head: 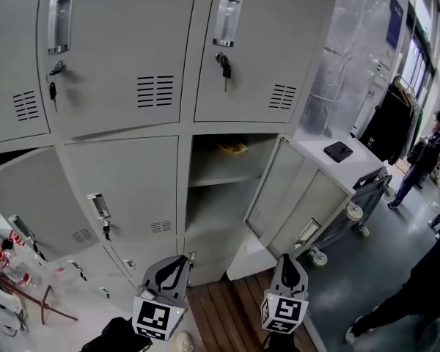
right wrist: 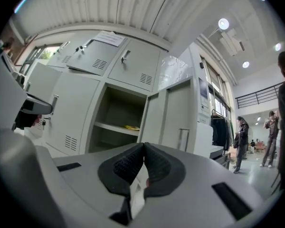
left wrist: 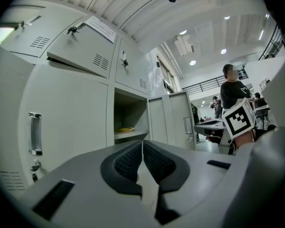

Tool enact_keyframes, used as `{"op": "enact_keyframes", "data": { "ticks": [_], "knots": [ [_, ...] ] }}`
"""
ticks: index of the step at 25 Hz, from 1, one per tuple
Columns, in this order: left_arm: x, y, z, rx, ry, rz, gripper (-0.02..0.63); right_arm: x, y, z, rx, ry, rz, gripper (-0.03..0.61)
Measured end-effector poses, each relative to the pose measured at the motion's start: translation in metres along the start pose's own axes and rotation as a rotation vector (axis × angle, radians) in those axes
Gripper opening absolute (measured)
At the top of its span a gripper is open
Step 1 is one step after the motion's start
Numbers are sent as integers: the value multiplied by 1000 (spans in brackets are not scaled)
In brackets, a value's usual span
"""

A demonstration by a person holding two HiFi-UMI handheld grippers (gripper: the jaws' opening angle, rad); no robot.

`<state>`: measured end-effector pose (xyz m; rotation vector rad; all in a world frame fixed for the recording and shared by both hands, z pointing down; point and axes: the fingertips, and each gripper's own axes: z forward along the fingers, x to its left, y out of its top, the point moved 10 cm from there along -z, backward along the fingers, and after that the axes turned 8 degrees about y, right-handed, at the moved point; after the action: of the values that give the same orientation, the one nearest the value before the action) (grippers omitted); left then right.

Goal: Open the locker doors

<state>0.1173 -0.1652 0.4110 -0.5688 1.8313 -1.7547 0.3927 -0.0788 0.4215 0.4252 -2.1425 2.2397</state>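
The grey lockers point(head: 161, 86) fill the head view. The middle-right compartment point(head: 224, 171) stands open, its door point(head: 297, 196) swung out to the right, and something yellow point(head: 233, 148) lies on its upper shelf. The door point(head: 125, 196) to its left is closed, with a handle point(head: 98, 205). The far-left door point(head: 29, 207) hangs ajar. Both top doors carry handles and keys; the left one point(head: 110, 50) looks slightly ajar. My left gripper point(head: 177, 261) point(left wrist: 142, 144) and right gripper point(head: 287, 259) point(right wrist: 143, 146) hover low in front of the lockers, both shut and empty.
A wheeled cart point(head: 359, 196) stands beyond the open door, beside a white cabinet top with a black object point(head: 338, 151). People point(head: 424, 160) and hanging clothes point(head: 392, 123) are at the right. Red-and-white clutter point(head: 15, 270) lies at the lower left. Wooden boards point(head: 227, 314) lie underfoot.
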Motion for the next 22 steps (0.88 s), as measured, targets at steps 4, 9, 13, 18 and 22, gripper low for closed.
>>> {"op": "enact_keyframes", "data": {
  "ticks": [4, 9, 13, 18, 22],
  "knots": [
    [14, 6, -31, 10, 54, 15, 26, 39, 5, -9, -15, 88, 2, 15],
    [35, 10, -72, 4, 131, 26, 26, 87, 14, -18, -44, 191, 13, 15],
    [54, 8, -106, -1, 198, 32, 26, 125, 19, -28, -63, 268, 28, 15],
    [70, 4, -148, 18, 283, 31, 26, 172, 27, -42, -87, 386, 35, 15],
    [79, 0, -177, 22, 323, 31, 26, 205, 28, -57, -92, 451, 39, 15]
  ]
}}
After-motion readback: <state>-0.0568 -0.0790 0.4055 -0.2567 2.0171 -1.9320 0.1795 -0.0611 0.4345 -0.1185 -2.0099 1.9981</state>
